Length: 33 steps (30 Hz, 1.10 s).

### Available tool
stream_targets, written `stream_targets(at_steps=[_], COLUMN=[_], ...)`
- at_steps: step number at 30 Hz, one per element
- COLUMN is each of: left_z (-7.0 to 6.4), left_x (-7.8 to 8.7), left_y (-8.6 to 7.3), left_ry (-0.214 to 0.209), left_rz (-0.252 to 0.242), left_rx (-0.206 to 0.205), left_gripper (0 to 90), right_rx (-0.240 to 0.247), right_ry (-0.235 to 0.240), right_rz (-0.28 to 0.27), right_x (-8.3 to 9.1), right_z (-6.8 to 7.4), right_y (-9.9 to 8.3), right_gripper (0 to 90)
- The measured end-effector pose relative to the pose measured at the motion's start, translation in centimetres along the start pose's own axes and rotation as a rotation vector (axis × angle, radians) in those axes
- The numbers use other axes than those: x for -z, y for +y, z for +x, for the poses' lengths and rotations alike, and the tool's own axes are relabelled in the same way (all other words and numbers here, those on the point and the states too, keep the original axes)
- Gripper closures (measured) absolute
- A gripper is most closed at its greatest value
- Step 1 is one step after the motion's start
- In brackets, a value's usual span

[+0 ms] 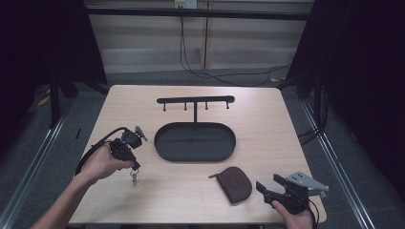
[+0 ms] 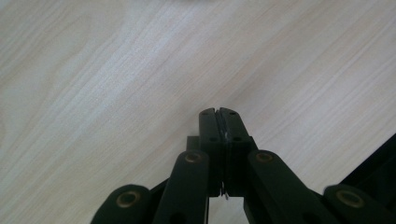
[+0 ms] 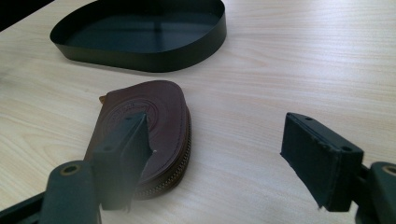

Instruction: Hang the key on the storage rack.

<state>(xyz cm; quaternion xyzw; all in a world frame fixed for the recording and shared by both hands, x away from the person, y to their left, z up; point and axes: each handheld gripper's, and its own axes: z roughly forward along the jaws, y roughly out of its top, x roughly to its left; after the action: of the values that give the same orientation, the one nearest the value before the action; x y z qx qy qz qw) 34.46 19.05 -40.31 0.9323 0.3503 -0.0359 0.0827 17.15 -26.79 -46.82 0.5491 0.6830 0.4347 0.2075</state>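
Right tool point(image 3: 217, 161), jaws spread, nears the soft brown leather zip pouch point(image 3: 154, 126); light, floppy, probably best pinched at its edge.

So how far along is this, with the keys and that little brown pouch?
Nothing looks finished: the black oval metal tray is empty and no hook on its black rack carries anything. In hand: the left tongs are shut on a small metal key ring just above the table. The right tongs stand open beside the brown leather zip pouch, not yet picked up.
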Motion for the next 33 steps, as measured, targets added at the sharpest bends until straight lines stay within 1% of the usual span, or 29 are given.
stream_targets(at_steps=[1, 5, 6, 7, 10, 13, 18, 19, 22, 23, 26, 27, 29, 32, 33], left_z=[-0.3, -0.9, -0.9, -1.1, -1.2, -1.2, -1.4, -1.4, -1.5, -1.5, -1.6, -1.6, -1.6, -1.7, -1.7], left_x=[0.5, 1.6, 1.6, 2.0, 2.6, 2.9, 3.5, 3.6, 3.8, 4.1, 4.5, 4.8, 5.1, 5.4, 5.7], left_y=[0.1, 0.3, 0.3, 0.3, 0.4, 0.5, 0.7, 0.8, 0.9, 1.0, 1.2, 1.3, 1.5, 1.6, 1.8], left_ry=[0.002, 0.014, 0.014, 0.018, 0.017, 0.025, 0.023, 0.029, 0.031, 0.041, 0.046, 0.041, 0.050, 0.046, 0.049], left_rz=[-0.001, -0.004, -0.004, 0.003, 0.002, 0.013, 0.008, 0.013, 0.011, 0.012, 0.015, 0.009, 0.017, 0.018, 0.024], left_rx=[-0.018, -0.038, -0.038, -0.041, -0.045, -0.050, -0.060, -0.064, -0.062, -0.056, -0.047, -0.052, -0.061, -0.069, -0.072], left_gripper=[89.4, 89.4, 89.4, 89.4, 89.4, 89.4, 89.4, 89.4, 89.4, 89.5, 89.4, 89.4, 89.4, 89.4, 89.4], right_rx=[-0.001, 0.000, 0.000, -0.002, -0.001, 0.001, 0.001, 0.002, 0.002, 0.002, 0.002, 0.004, 0.005, 0.004, 0.007], right_ry=[0.000, -0.001, -0.001, -0.001, 0.000, -0.001, -0.002, -0.001, -0.001, -0.001, -0.002, -0.002, -0.003, -0.001, -0.002], right_rz=[0.001, 0.000, 0.000, -0.003, -0.001, 0.000, 0.001, 0.001, 0.002, 0.002, 0.003, 0.002, 0.002, 0.004, 0.004], right_x=[0.0, 0.0, 0.0, 0.0, 0.0, 0.0, 0.0, 0.0, 0.0, 0.0, 0.0, 0.0, 0.0, 0.0, 0.0], right_z=[0.0, 0.0, 0.0, 0.0, 0.0, 0.0, 0.0, 0.0, 0.0, 0.0, 0.0, 0.0, 0.1, 0.1, 0.1], right_y=[0.0, 0.0, 0.0, 0.0, 0.0, 0.0, 0.0, 0.0, 0.0, 0.0, 0.0, 0.0, 0.0, 0.0, 0.0], right_gripper=[23.3, 23.3, 23.3, 23.3, 23.3, 23.2, 23.2, 23.2, 23.1, 23.1, 23.1, 23.1, 23.1, 23.1, 23.1])
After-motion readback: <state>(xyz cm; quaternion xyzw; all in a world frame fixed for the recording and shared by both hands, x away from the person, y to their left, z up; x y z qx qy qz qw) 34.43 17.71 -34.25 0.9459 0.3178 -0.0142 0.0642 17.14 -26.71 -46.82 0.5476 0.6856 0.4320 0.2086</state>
